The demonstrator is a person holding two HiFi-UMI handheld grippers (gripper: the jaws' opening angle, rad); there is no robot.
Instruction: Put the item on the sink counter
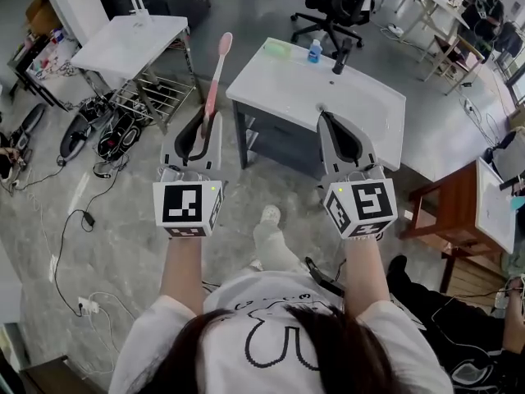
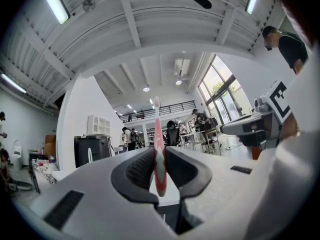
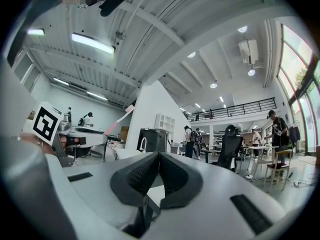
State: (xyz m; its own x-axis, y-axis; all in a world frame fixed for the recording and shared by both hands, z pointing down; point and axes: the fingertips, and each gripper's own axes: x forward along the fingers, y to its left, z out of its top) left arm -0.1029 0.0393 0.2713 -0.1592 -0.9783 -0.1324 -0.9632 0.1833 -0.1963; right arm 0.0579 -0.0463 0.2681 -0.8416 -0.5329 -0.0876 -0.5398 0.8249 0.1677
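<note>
A pink toothbrush [image 1: 215, 79] stands upright in my left gripper [image 1: 207, 120], whose jaws are shut on its handle; in the left gripper view the toothbrush [image 2: 159, 149] rises between the black pads. My right gripper [image 1: 326, 120] is held beside it, jaws shut with nothing between them, as the right gripper view [image 3: 158, 156] shows. Both point towards the white sink counter [image 1: 344, 109] just ahead, which carries a black faucet [image 1: 341, 56], a blue-capped bottle [image 1: 314, 52] and a green item [image 1: 277, 48].
A second white sink counter [image 1: 123, 43] on a metal rack stands at the back left. Cables and shoes [image 1: 90, 134] lie on the floor at left. An office chair [image 1: 336, 6] is behind the counter, a wooden stool [image 1: 447, 212] at right.
</note>
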